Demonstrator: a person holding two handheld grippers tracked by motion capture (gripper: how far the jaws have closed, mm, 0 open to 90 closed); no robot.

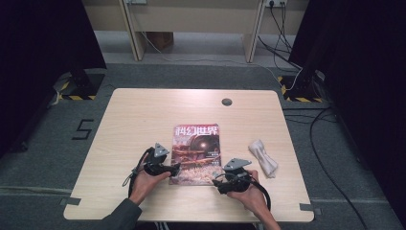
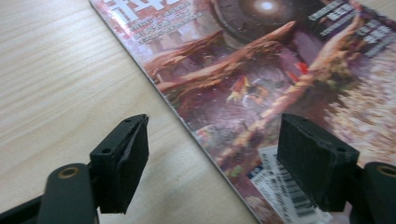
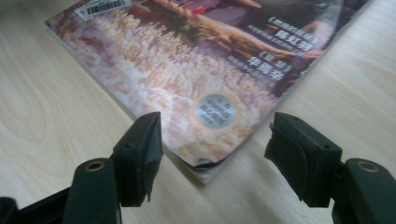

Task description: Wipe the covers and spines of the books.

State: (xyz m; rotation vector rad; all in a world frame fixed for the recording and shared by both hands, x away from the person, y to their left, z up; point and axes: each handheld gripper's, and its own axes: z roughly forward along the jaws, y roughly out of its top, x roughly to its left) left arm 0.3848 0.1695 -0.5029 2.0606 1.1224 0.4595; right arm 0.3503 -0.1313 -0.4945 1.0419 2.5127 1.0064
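A magazine point(image 1: 196, 152) with a reddish-brown science-fiction cover lies flat on the wooden table point(image 1: 139, 115), near its front middle. My left gripper point(image 1: 175, 169) is at the magazine's lower left edge. In the left gripper view that gripper point(image 2: 215, 161) stands open, with the magazine point(image 2: 261, 60) edge and its barcode label running between the jaws, untouched by the pads. My right gripper point(image 1: 217, 181) is at the lower right corner. In the right gripper view it point(image 3: 217, 156) is open, and the slightly curled corner of the magazine point(image 3: 187, 60) sits between the jaws without contact.
A rolled white cloth point(image 1: 263, 158) lies on the table right of the magazine, close to my right hand. A round cable hole point(image 1: 227, 101) is near the far edge. Cables and stand bases sit on the floor around the table.
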